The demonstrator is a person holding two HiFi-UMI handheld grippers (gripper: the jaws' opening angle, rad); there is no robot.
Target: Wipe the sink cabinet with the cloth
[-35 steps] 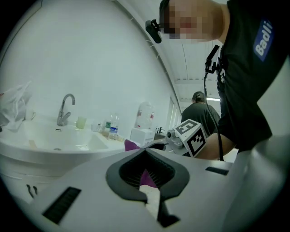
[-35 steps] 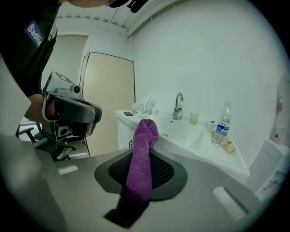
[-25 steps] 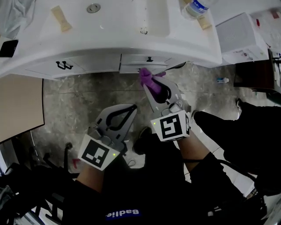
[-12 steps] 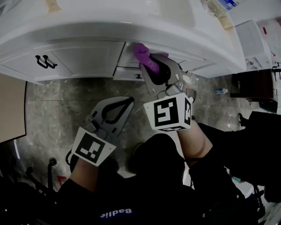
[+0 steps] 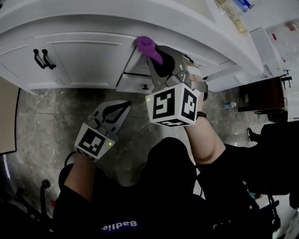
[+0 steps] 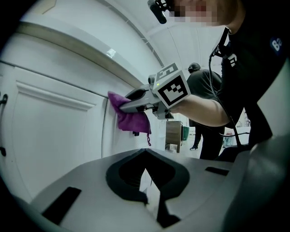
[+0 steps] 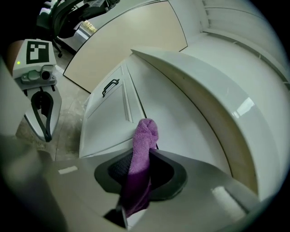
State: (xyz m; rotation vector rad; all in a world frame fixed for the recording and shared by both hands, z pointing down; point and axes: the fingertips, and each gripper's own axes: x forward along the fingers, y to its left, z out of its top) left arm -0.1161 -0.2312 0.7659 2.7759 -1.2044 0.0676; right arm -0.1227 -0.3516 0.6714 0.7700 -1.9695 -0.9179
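The white sink cabinet point(image 5: 84, 56) fills the top of the head view, with a pair of black door handles point(image 5: 41, 58) at the left. My right gripper point(image 5: 156, 55) is shut on the purple cloth point(image 5: 148, 48), and the cloth's bunched end is pressed against the cabinet front, just under the countertop edge and above a small drawer knob point(image 5: 145, 87). The right gripper view shows the cloth point(image 7: 144, 133) standing out of the jaws against the white panel. My left gripper point(image 5: 125, 105) hangs lower over the floor, shut and empty. From its own view, the cloth point(image 6: 131, 118) hangs on the cabinet.
Grey stone floor point(image 5: 56, 112) lies below the cabinet. A beige panel point(image 5: 5, 116) stands at the far left. Bottles point(image 5: 243, 7) sit on the countertop at top right, beside a white box point(image 5: 273, 46) and dark furniture point(image 5: 261, 93). A small bottle point(image 5: 229, 105) lies on the floor.
The right gripper has carried the cloth up and left along the cabinet front, to just under the countertop edge. The left gripper stays shut and has drifted slightly left.
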